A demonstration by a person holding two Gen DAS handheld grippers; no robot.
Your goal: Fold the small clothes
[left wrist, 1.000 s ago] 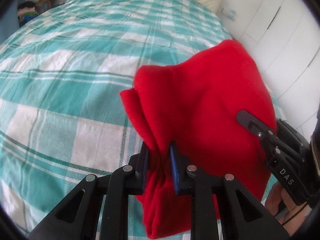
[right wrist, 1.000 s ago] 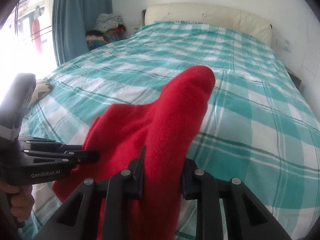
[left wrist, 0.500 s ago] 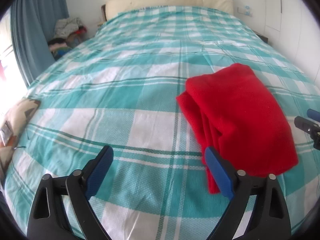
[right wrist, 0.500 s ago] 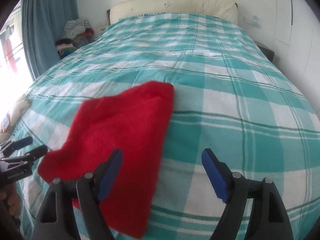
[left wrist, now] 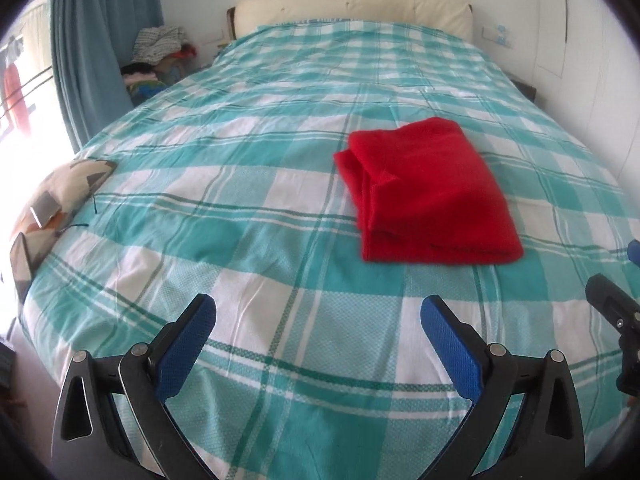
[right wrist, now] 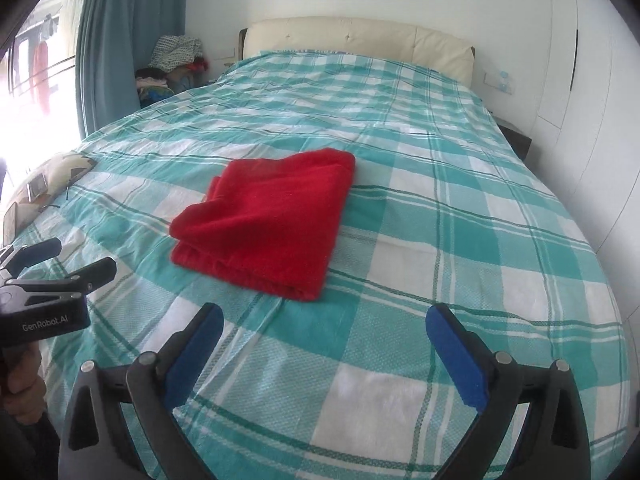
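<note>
1. left wrist view: your left gripper point(left wrist: 316, 334), jaws opening and empty, has the folded red garment point(left wrist: 430, 196) ahead-right on the bed point(left wrist: 248, 208).
2. your right gripper point(right wrist: 324, 344), also opening and empty, has it ahead-left, long axis running away; neither is clearly nearer.

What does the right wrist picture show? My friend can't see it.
A folded red cloth lies on a green and white checked bed. The right gripper hangs empty in front, jaws opening, and the left gripper pokes in, open, from the left edge.
</note>
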